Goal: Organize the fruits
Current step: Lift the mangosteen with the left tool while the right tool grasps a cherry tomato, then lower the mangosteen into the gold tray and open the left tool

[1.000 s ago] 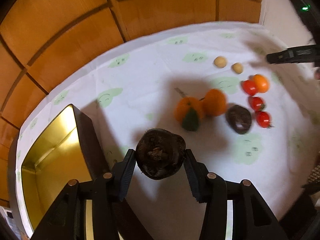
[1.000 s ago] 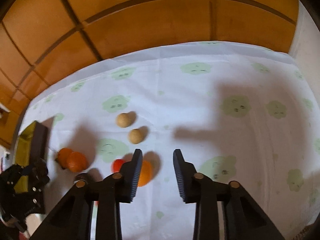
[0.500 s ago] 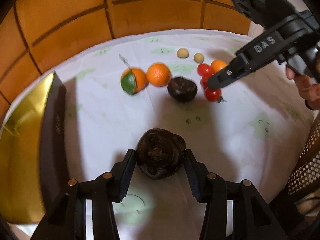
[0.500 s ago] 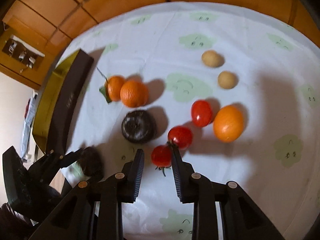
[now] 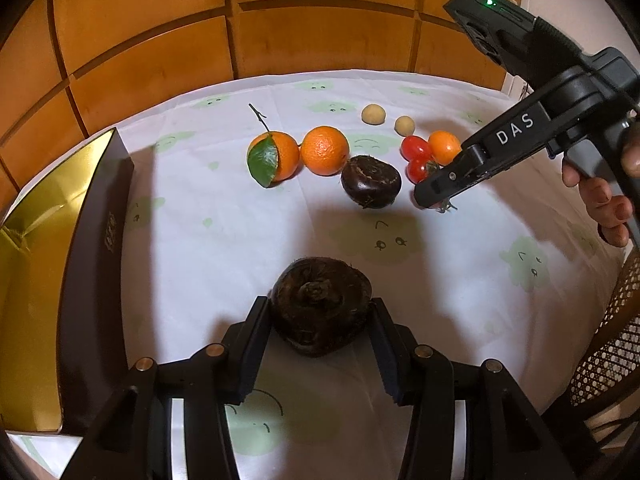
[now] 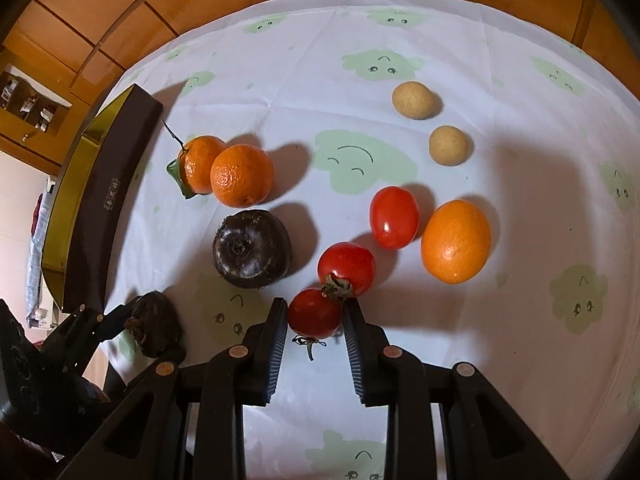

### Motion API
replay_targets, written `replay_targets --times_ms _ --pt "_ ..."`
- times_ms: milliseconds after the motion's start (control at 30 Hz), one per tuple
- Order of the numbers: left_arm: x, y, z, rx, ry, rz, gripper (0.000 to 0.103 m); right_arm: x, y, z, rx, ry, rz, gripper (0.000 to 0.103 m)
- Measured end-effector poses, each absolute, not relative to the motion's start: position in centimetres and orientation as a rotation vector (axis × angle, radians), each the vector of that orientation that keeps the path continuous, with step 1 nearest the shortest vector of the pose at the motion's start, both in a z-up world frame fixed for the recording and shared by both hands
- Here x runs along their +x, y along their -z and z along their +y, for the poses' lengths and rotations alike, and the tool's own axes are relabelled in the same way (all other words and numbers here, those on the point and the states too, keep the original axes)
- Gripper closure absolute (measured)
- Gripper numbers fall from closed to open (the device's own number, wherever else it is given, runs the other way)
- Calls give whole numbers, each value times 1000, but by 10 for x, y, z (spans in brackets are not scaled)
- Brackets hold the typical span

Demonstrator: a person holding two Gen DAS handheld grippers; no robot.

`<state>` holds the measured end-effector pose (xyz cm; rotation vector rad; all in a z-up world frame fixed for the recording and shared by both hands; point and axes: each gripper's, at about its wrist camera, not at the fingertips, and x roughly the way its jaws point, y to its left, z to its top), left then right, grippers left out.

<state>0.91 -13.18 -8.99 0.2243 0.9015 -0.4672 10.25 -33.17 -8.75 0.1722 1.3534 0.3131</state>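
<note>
gripping tomato – between right jaws

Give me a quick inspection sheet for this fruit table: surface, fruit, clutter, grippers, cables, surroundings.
Surface: white tablecloth with green smiley prints.
Job's things: two oranges, one with a leaf; second dark fruit; three tomatoes; small orange fruit; two tan round fruits; gold-lined box at the left edge.
Clutter: nothing seen.
Grippers: left gripper shut on dark fruit; right gripper shut on tomato.
Cables: nothing seen.
Surroundings: wood panelling; woven chair on the right.
</note>
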Motion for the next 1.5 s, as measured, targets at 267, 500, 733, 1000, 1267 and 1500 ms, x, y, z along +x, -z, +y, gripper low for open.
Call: replay_targets --times_ms 267,500,733,1000,1267,1500 --pt "10 91 -130 208 461 895 53 106 93 -321 118 -290 1332 76" --pt "9 90 -129 205 460 890 53 103 92 -317 69 -291 1318 77" --pt "10 86 -125 188 469 881 55 100 91 -304 -67 -296 1289 77" --pt "18 20 -83 -29 490 814 54 97 90 -302 -122 -307 1266 77" --pt "90 -35 17 -186 225 795 54 90 93 -289 -158 -307 1251 77" --pt "170 19 46 -183 84 975 54 89 93 -287 -168 -310 1248 77"
